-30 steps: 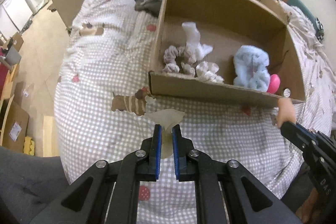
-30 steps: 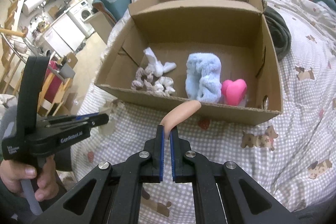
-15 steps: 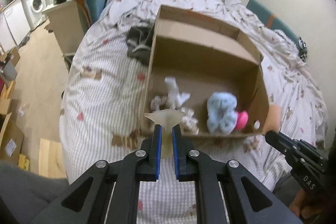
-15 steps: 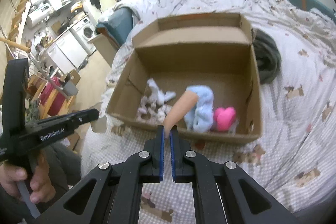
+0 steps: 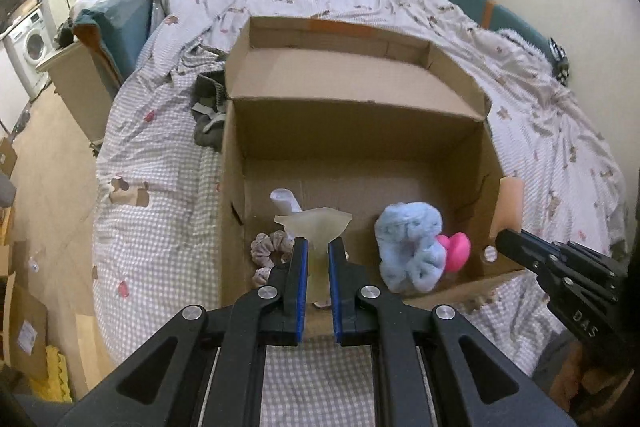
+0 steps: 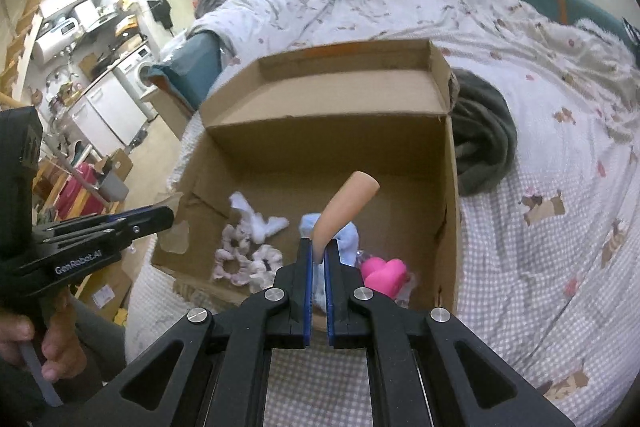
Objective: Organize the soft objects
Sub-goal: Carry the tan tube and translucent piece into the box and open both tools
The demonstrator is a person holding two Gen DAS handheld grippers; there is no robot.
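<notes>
A bed (image 5: 160, 155) with a grey checked cover printed with small dogs fills the room, and an open cardboard box (image 5: 352, 131) sits on it, flaps up at the far side. The right wrist view takes in a kitchen corner with a washing machine (image 6: 134, 75) at the left and a dark green garment (image 6: 480, 139) lying just beside the box's right wall; the left wrist view shows only a sliver of that garment at the box's other side.

The left tongs (image 5: 318, 259) are clenched on a pale, translucent yellowish soft piece (image 5: 316, 227) that flares wide at the top, held over the near left part of the box. The right tongs (image 6: 318, 259) are clenched on a peach-coloured, finger-shaped soft piece (image 6: 348, 203) that points up and to the right above the box's interior. From the left view this peach piece appears at the box's right wall.

Inside the box lie a fluffy light-blue bundle (image 5: 412, 247), a bright pink heart (image 6: 384, 275) touching it, several pale patterned scrunchies (image 6: 244, 263) and a white crumpled cloth (image 6: 256, 215).
</notes>
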